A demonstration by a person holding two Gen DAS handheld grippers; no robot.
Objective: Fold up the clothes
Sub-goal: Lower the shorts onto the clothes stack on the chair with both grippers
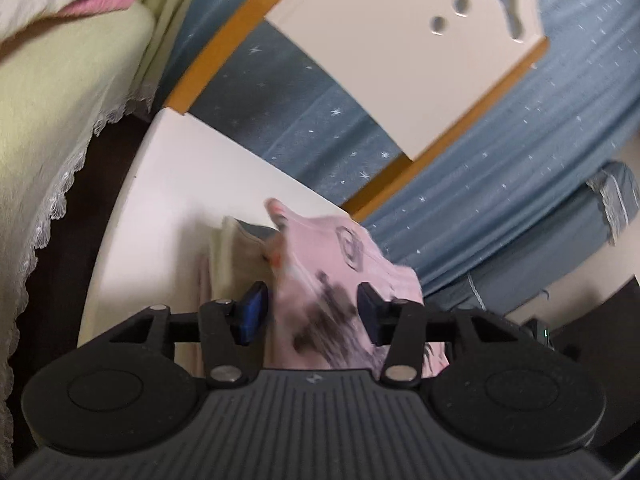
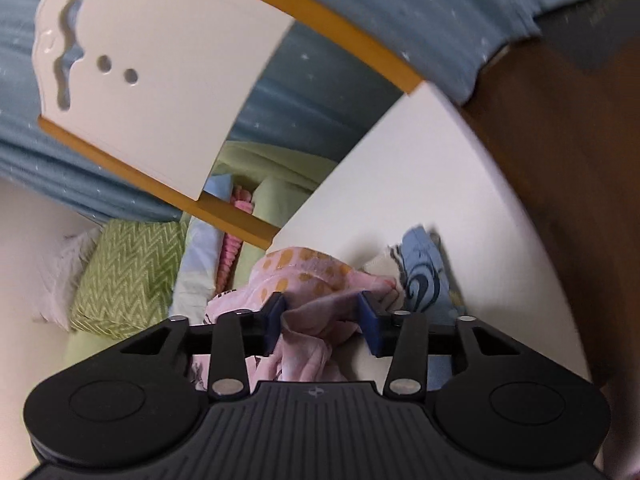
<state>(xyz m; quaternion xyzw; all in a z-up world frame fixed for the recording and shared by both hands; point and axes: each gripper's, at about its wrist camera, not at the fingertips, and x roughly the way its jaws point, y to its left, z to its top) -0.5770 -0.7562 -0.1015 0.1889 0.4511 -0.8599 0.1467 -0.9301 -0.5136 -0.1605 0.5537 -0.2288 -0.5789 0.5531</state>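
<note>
Left gripper (image 1: 312, 312): our jaws stand part-open w/ the pink garment (image 1: 344, 264) between the pads, not pinched as far as we can tell. It lies bunched on the white table (image 1: 168, 184), beside a folded stack (image 1: 236, 256). Right gripper (image 2: 322, 320): also part-open, cloth slack between. Light, soft, floppy; we'd take hold at hem corners.

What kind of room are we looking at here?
Probably a bedroom in a home. A pale green lace-edged bedspread hangs beside the white table, a green zigzag-patterned pillow lies nearby, and blue star-dotted curtains hang behind a white chair back.
</note>
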